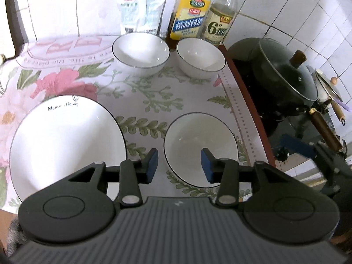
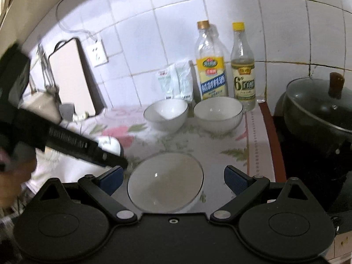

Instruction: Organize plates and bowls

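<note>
Near bowl (image 1: 199, 149) sits on the worktop (image 1: 140, 101) at 5 o'clock in the left view, dead centre in the right view. Plate (image 1: 66, 145) lies just beside it at 9 o'clock; two far bowls, left bowl (image 1: 140, 52) and right bowl (image 1: 201, 58), stand side by side at 12 o'clock, near but apart.

Left tool (image 1: 179, 166): jaws spread, empty, left rim of the near bowl between them. Right tool (image 2: 173, 179): jaws spread wide, empty, flanking the same bowl.

Risks, as judged:
- Both tools converge on one bowl; collision likely.
- Glazed rim is slick; a shallow pinch may slip or tip it.
- Bottles (image 1: 206, 11) stand just behind the far bowls; stacking there may topple them.
- Pot (image 1: 283, 70) sits close at 3 o'clock; a wide swing may strike it.
</note>
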The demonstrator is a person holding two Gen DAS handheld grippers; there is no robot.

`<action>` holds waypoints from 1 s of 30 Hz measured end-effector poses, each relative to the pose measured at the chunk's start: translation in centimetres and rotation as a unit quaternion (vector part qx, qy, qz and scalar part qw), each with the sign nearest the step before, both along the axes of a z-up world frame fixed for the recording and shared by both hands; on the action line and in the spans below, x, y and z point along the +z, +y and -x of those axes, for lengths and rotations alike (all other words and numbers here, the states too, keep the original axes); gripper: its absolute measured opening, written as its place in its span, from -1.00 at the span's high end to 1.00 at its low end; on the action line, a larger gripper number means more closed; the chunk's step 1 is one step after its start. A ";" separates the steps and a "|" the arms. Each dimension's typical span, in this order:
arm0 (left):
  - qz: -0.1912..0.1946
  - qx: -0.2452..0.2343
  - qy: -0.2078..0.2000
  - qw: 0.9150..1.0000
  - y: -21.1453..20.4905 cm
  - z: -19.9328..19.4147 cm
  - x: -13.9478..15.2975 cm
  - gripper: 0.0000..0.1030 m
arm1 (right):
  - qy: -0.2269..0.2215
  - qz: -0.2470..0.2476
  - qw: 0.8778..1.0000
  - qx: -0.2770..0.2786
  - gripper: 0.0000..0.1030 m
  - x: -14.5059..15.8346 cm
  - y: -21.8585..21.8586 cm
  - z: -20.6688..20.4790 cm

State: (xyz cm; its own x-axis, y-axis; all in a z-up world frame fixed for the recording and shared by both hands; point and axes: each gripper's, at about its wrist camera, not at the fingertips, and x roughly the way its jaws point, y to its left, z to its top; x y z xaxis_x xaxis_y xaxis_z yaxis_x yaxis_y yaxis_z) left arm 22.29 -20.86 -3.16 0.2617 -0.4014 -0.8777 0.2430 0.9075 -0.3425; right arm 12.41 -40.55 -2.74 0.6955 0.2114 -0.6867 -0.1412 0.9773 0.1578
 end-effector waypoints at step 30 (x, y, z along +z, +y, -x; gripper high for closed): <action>0.058 0.120 0.028 0.991 -7.4 -12.1 -6.7 0.05 | 0.175 -0.148 0.949 -0.217 -0.33 -5.3 -8.1 -20.2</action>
State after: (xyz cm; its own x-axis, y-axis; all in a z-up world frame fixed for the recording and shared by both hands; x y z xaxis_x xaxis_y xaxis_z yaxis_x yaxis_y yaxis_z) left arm 34.42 -28.26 -9.86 0.3142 -0.4330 -0.8449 0.0029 0.8904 -0.4552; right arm 32.57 -48.60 -8.05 0.5016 0.1759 -0.8470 0.3762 0.8373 0.3967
